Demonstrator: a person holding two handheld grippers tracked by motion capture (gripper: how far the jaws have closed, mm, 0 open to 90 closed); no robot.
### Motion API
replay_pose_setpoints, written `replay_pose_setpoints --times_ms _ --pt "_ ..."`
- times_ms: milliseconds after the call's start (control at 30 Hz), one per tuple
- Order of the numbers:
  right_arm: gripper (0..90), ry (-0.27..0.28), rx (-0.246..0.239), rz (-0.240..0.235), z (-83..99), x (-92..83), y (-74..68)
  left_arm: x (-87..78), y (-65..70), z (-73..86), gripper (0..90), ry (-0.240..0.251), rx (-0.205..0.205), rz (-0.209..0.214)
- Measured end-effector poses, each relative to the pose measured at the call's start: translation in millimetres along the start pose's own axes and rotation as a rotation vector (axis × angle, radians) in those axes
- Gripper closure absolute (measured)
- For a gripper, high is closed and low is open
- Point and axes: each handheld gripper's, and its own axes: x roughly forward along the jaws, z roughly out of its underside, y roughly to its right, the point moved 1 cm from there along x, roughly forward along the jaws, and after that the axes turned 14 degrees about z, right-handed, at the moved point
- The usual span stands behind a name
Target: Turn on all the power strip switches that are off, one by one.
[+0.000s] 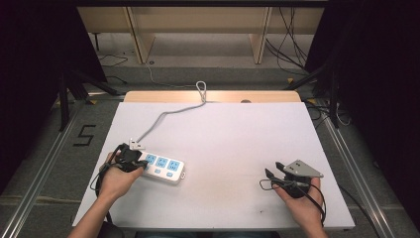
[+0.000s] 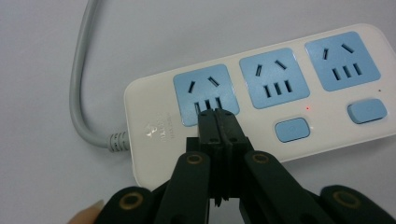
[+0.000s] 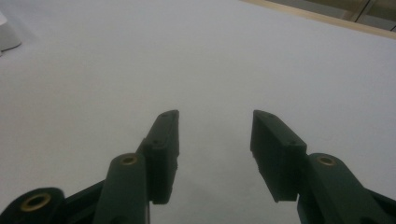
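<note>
Pressed together with nothing between them, the left gripper (image 2: pixel 217 116) jaws are touching the rigid, light, slippery white plastic power strip (image 2: pixel 261 93) near the white board's (image 1: pixel 237 134) left edge, best held across its narrow sides, while the right gripper (image 3: pixel 214 140) is hovering wide open and empty.

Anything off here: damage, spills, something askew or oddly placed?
Nothing damaged or spilled. The power strip lies at a slant near the table's left edge, its grey cord running off the far edge. The left gripper, jaws shut, rests on the socket nearest the cord. The right gripper is open over bare table.

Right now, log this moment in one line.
left tongs: shut, over power strip | right tongs: open, nothing held
</note>
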Motion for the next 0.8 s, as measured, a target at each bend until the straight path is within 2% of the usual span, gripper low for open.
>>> replay_pose_setpoints --times_ms 333,667,800 --pt "52.8 0.001 -0.005 -0.001 0.0 0.0 -0.1 1.9 2.2 0.0 90.0 -0.013 0.019 -0.019" --pt "52.8 0.0 -0.006 0.0 0.1 0.1 -0.1 2.4 1.7 1.1 90.0 -0.006 0.014 -0.014" --pt "52.8 -0.001 -0.006 -0.001 0.0 0.0 -0.6 3.8 4.2 1.6 90.0 -0.01 0.03 -0.033"
